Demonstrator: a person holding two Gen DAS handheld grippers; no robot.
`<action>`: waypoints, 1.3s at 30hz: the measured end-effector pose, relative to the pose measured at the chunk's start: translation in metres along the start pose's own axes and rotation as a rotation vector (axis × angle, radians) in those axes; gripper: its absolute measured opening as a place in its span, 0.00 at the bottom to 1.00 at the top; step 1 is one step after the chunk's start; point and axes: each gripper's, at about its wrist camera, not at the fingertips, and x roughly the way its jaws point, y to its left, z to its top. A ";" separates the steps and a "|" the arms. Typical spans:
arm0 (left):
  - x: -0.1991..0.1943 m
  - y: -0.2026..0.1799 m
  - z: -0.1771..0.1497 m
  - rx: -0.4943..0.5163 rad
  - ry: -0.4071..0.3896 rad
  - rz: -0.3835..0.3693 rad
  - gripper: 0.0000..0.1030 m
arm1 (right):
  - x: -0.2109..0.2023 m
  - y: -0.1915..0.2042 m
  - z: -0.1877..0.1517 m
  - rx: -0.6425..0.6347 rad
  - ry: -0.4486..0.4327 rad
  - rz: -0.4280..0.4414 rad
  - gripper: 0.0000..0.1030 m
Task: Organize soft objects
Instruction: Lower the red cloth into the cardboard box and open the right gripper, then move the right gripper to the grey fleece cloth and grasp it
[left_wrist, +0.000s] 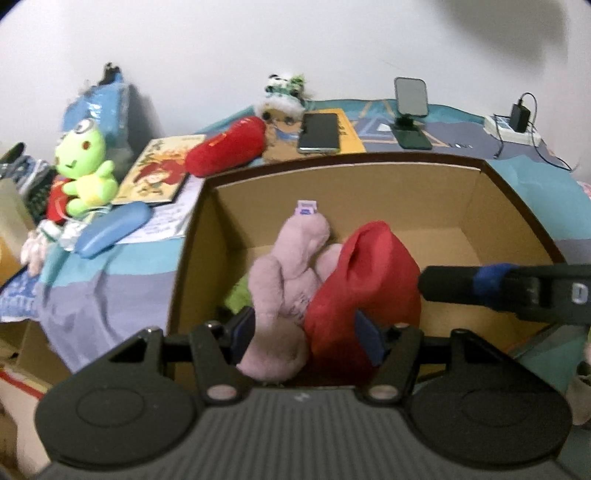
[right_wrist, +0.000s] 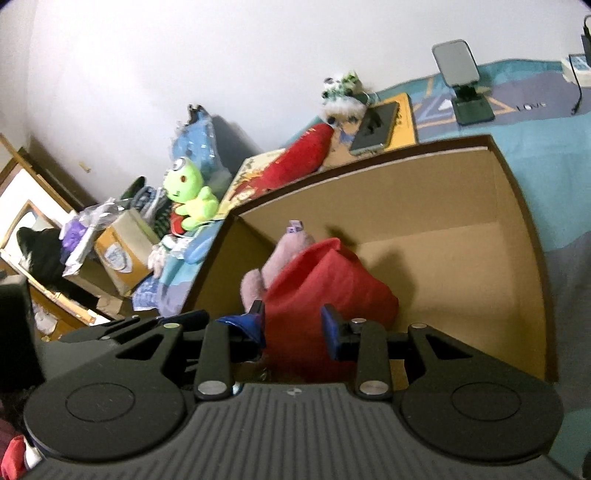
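Note:
An open cardboard box (left_wrist: 332, 162) (right_wrist: 369, 155) stands on the bed. A pink plush (left_wrist: 280, 280) (right_wrist: 255, 284) lies inside against the left wall. A red soft bundle (left_wrist: 365, 280) (right_wrist: 325, 284) leans on it, and a bit of green (left_wrist: 236, 299) shows underneath. My left gripper (left_wrist: 306, 336) is open over the box's near edge, with its pads wide on either side of both toys and not pressing. My right gripper (left_wrist: 423, 284) (right_wrist: 293, 321) comes in from the right, its tip at the red bundle's edge. Its pads stand apart with red cloth showing behind the gap.
On the bedspread left of the box lie a green frog plush (left_wrist: 86, 173), a picture book (left_wrist: 162, 170), a blue case (left_wrist: 110, 232) and a red plush (left_wrist: 225, 147). Behind the box are a panda plush (left_wrist: 284, 96), a phone (left_wrist: 319, 133), a phone stand (left_wrist: 410, 107) and a power strip (left_wrist: 517, 125).

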 end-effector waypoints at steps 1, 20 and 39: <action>-0.004 -0.002 -0.001 -0.005 -0.003 0.009 0.64 | -0.006 0.001 -0.001 -0.008 -0.004 0.010 0.16; -0.056 -0.081 -0.043 -0.038 0.015 0.010 0.66 | -0.085 -0.039 -0.049 -0.024 0.035 0.044 0.16; -0.030 -0.208 -0.088 0.200 0.140 -0.386 0.70 | -0.167 -0.158 -0.094 0.220 -0.006 -0.210 0.16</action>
